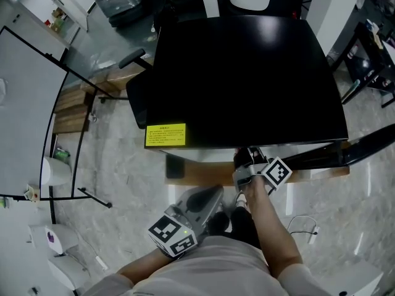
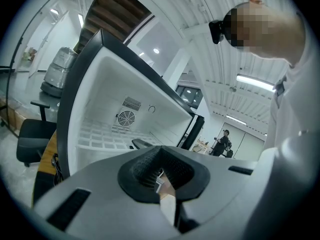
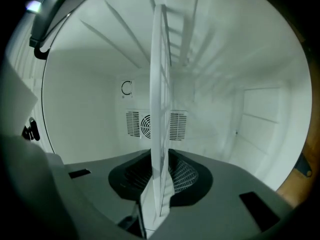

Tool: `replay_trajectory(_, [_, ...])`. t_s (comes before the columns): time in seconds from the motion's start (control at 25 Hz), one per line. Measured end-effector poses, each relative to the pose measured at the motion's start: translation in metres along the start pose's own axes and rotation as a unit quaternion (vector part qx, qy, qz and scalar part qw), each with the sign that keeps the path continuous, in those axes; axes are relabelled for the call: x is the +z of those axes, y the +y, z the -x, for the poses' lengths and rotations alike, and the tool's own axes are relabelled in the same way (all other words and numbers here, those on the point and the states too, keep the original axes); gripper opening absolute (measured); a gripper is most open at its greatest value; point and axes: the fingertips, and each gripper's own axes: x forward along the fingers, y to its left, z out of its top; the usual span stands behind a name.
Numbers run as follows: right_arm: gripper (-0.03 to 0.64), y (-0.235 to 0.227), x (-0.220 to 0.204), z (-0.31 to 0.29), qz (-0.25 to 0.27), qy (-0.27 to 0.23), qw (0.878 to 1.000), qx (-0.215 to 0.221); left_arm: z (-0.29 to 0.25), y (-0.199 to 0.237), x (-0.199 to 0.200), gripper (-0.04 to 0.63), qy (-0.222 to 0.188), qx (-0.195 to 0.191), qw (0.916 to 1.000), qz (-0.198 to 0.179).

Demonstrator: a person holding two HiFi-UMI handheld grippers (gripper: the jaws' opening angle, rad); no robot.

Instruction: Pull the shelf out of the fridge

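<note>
The right gripper [image 3: 160,184] is squeezed shut on the front edge of the shelf [image 3: 161,84], which sits inside the fridge [image 1: 247,79], so it can pull. The left gripper [image 2: 159,173] (closed, holding nothing) hangs back outside.

We take this for an office or lab-like workroom rather than a home. A black swivel chair [image 1: 137,97] stands on a pale stone-patterned floor [image 1: 123,165], with a black-framed glass partition [image 1: 37,103] at the left. Long strip lights [image 2: 255,82] hang under a white ribbed ceiling [image 2: 200,14], and a person [image 2: 223,140] stands in a far glazed room.
</note>
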Motion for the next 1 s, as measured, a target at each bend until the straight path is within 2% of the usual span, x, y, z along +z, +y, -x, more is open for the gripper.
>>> replay_trajectory(0.24, [0.057,0.003,0.007,-0.011,-0.003,-0.016,1.000,0.010,0.002,0.005,0.004,0.006,0.001,-0.002,1.0000,0.002])
replay_trajectory(1.0, [0.044,0.004,0.001,0.011,0.011,-0.027,1.000,-0.004,0.005,-0.007,-0.005,0.006,0.000,-0.014,0.9999,0.006])
